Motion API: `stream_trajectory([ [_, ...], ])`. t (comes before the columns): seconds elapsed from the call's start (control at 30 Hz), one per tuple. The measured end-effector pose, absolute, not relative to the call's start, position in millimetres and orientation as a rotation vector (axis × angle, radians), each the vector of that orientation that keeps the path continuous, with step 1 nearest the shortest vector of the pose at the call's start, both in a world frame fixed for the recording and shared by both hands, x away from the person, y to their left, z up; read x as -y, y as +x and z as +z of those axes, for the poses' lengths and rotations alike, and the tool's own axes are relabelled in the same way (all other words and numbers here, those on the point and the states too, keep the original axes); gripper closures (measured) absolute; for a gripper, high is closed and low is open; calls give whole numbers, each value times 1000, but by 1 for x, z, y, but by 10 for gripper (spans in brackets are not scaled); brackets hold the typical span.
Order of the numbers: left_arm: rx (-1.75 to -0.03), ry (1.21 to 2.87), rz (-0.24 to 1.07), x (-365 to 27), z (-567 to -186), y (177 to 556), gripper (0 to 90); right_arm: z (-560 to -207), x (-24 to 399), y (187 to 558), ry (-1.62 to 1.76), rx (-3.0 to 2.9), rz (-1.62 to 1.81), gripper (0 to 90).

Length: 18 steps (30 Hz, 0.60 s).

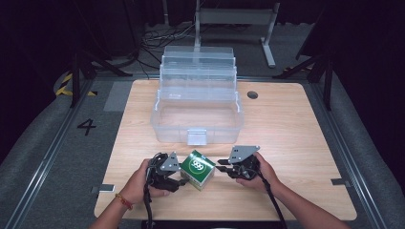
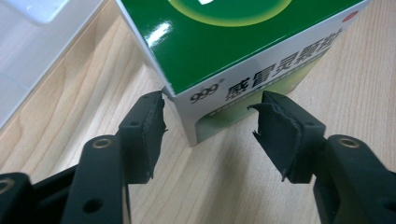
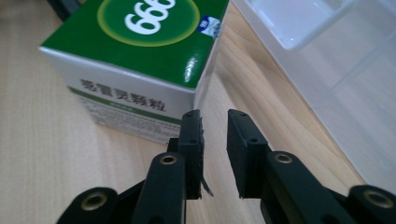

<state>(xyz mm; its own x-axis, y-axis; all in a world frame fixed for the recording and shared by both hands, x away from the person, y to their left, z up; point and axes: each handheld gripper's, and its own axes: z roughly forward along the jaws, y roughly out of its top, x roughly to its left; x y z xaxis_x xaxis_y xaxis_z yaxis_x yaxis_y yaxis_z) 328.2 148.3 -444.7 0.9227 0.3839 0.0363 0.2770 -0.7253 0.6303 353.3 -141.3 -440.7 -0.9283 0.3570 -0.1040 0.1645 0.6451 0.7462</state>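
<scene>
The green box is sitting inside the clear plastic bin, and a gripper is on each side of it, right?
Not quite. The high view shows the green box on the table, in front of the clear bin. The left gripper and right gripper do flank it.

Each hand carries a black two-jaw tool. The left gripper [image 1: 183, 182] and the right gripper [image 1: 220, 168] are both topped with a grey three-cornered plate dotted with small dark holes. A black cable trails from each tool back along the forearm toward the table's near edge. Up close, the jaws are matte black bars with brass-coloured round rivets at the joints and small screw holes along their length. The fingertips [image 2: 148, 130] wear dark rubbery pads, ragged and chipped at the corners; those in the right gripper view [image 3: 192, 149] are flatter, with a frayed sliver hanging off one. The left wrist wears a red and yellow bracelet [image 1: 123, 201]. The forearms are bare, no sleeves.
</scene>
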Motion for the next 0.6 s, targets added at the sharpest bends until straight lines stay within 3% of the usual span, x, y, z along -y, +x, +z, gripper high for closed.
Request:
stream_trajectory([
  [0.13, -450, 2438, 197, -148, -443, 322, 482, -442, 138, 358, 454, -2619, 1160, 779],
  [0.33, -460, 2459, 211, -149, -441, 312, 479, -444, 129, 362, 425, -2608, 1104, 780],
  [0.6, -485, 2438, 195, -158, -443, 311, 484, -435, 157, 348, 431, -2634, 1187, 799],
])
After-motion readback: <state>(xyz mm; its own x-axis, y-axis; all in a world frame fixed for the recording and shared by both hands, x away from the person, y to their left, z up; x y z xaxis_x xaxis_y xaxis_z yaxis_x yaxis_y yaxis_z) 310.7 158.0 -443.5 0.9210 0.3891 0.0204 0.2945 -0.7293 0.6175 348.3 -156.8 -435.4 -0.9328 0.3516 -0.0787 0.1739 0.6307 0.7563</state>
